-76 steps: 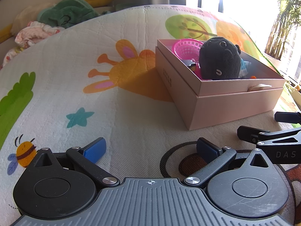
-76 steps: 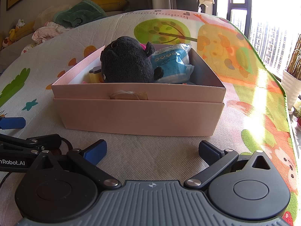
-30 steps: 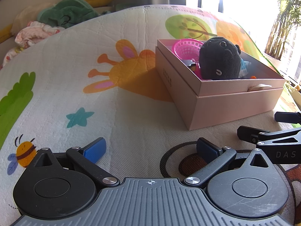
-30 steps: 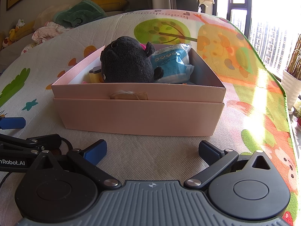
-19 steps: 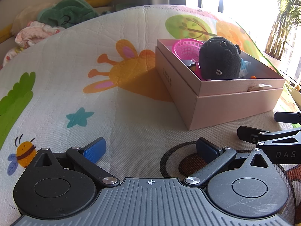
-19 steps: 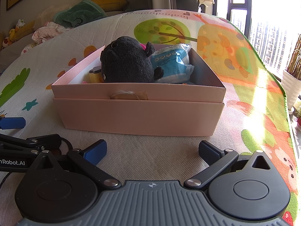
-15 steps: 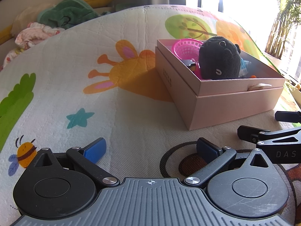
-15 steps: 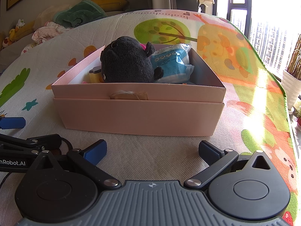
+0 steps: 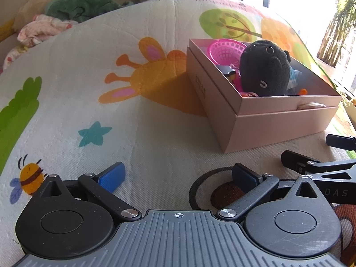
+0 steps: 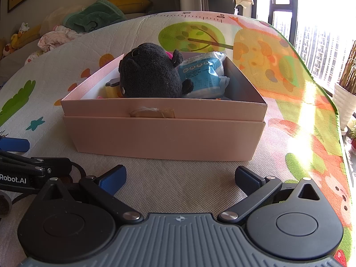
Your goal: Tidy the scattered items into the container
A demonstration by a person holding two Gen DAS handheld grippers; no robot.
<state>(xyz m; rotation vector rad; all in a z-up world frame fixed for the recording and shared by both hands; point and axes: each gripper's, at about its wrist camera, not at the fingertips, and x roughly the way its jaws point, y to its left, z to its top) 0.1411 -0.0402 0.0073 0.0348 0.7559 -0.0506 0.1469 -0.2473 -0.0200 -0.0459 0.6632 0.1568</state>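
A pink cardboard box (image 9: 278, 124) (image 10: 164, 138) stands on the play mat. Inside it are a black plush toy (image 9: 264, 71) (image 10: 151, 77), a pink plastic basket (image 9: 222, 50), a blue wipes packet (image 10: 204, 73) and some small toys partly hidden by the plush. My left gripper (image 9: 178, 174) is open and empty, low over the mat, left of and in front of the box. My right gripper (image 10: 180, 175) is open and empty, just in front of the box's near wall. Each gripper shows at the edge of the other's view.
The colourful play mat (image 9: 89, 89) spreads all around the box. Piled clothes and cushions (image 10: 89, 20) lie beyond its far left edge. A window and a potted plant (image 10: 347, 89) are on the right.
The left wrist view has shifted very slightly. Nothing else has moved; both grippers stay open.
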